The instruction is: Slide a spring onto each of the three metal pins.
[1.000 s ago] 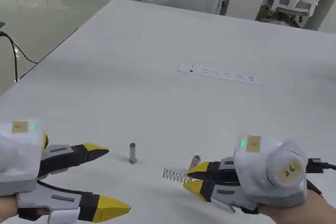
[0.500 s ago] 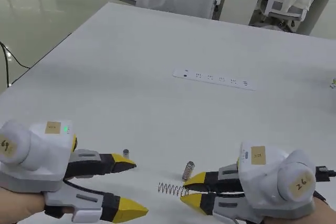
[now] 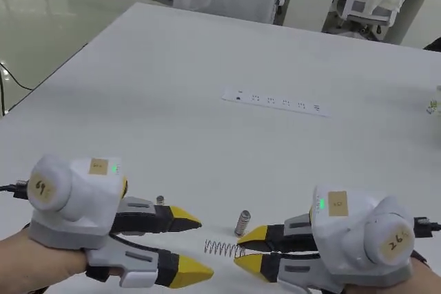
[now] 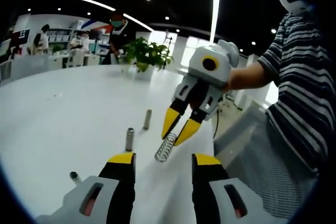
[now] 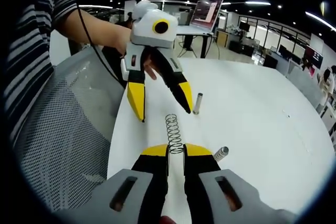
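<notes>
The right tool (image 3: 240, 247) is gripping one end of a loose coiled steel spring (image 3: 220, 246). Its yellow-tipped jaws are standing narrow and are pressing on the last coils. The spring is sticking out from the tips towards the left tool (image 3: 191, 246), low over the white desk (image 3: 207, 135). I cannot tell whether its free end is touching the desk. In the right gripper view the loose coiled steel spring (image 5: 173, 132) is pointing straight ahead from between the jaws of the right tool (image 5: 176, 151).

The left tool is standing wide open and is carrying nothing. Its tips are facing the tips of the right tool, with the spring lying in the gap between them. In the left gripper view the left tool (image 4: 164, 159) is showing the same wide gap, and the right tool (image 4: 179, 127) is hanging ahead of it with the spring (image 4: 165, 147) slanting down from its tips.

A short grey metal pin wearing a spring (image 3: 242, 223) is standing on the desk just beyond the tips of the right tool. A bare grey metal pin (image 3: 160, 200) is standing just behind the far jaw of the left tool. In the left gripper view a third grey pin (image 4: 147, 119) is standing farther off, too small to tell if it is carrying a spring.

A long white power strip (image 3: 272, 101) is lying in the middle of the desk, well apart from all of this.
</notes>
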A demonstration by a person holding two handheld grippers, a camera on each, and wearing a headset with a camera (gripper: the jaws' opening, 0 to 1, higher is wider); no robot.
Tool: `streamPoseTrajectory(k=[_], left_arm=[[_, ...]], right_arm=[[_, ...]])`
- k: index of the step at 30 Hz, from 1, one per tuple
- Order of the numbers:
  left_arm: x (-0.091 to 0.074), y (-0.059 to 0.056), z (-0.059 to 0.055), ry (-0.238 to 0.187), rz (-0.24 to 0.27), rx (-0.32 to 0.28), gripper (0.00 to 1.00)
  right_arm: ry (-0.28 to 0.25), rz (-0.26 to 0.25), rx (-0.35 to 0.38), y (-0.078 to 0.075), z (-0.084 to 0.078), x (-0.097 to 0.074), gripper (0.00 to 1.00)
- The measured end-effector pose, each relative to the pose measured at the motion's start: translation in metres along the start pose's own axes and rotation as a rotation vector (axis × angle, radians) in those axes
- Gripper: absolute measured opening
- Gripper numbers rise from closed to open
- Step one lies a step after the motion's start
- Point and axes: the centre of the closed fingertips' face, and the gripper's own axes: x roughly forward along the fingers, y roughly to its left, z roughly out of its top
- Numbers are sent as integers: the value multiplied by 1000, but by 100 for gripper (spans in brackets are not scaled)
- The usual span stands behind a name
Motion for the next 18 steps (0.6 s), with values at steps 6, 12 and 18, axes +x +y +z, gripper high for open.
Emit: streamPoseTrajectory(k=[6,12,18], left_arm=[[4,-1,2,-7,-7,2,33],[9,-2,1,-1,-20,9,28],[12,-2,3,-5,-26,38,20]], right_arm=[[-5,4,2,1,1,-1,7],[-9,8,1,1,2,-3,7],[-20,17,2,3,3,-4,7]])
